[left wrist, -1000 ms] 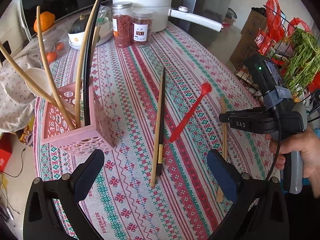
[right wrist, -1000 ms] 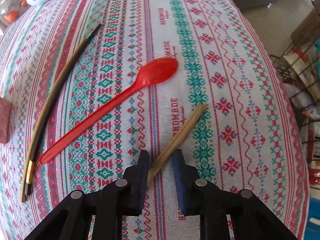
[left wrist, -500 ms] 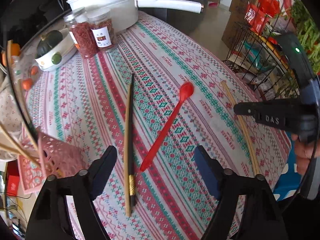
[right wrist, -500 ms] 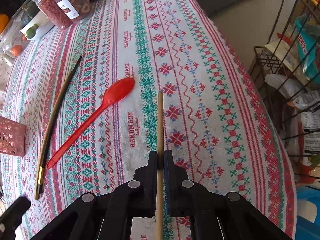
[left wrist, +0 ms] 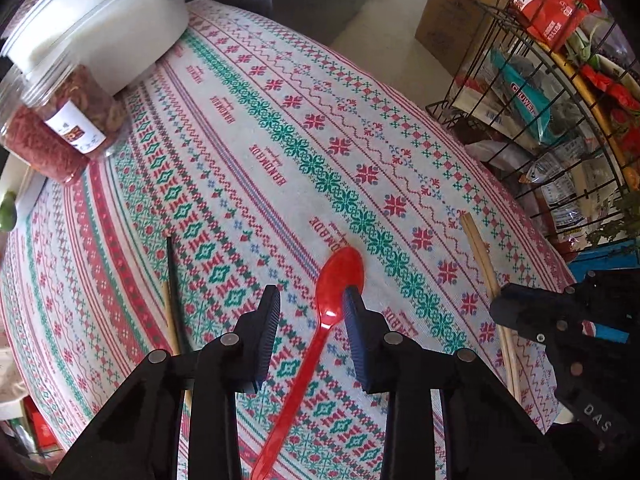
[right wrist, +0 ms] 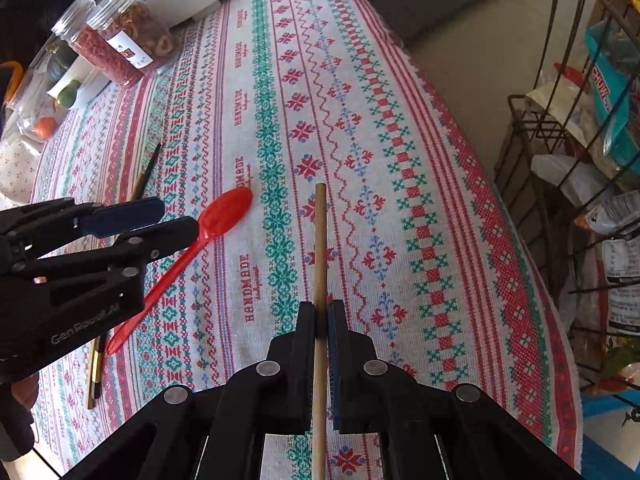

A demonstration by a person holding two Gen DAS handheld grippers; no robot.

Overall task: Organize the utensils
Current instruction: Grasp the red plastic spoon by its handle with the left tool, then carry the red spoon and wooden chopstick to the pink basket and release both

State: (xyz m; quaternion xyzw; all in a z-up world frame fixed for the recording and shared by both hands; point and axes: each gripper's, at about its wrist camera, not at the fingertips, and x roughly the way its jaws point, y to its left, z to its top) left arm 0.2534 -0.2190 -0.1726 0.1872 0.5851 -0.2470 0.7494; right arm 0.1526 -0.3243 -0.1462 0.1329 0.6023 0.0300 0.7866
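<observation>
A red plastic spoon (left wrist: 338, 280) lies on the patterned tablecloth (left wrist: 248, 152). My left gripper (left wrist: 311, 294) points down over it, its jaws closing with the spoon's neck between them. The right pad (left wrist: 354, 312) is at the bowl's edge and the left pad stands apart from the spoon. In the right wrist view the left gripper (right wrist: 178, 218) hovers by the spoon (right wrist: 224, 216). My right gripper (right wrist: 320, 314) is shut on a wooden chopstick (right wrist: 320, 240), which points straight forward above the cloth. The left wrist view shows that chopstick (left wrist: 478, 248) too.
A black and a wooden chopstick (left wrist: 172, 280) lie side by side left of the spoon. Two clear jars (left wrist: 76, 120) and a white pot (left wrist: 100, 20) stand at the far left. A wire rack (left wrist: 560, 120) with packets stands beyond the table's right edge.
My left gripper swung right from the pink holder to the red spoon and narrowed its jaws. My right gripper shut on the wooden chopstick and turned it straight ahead.
</observation>
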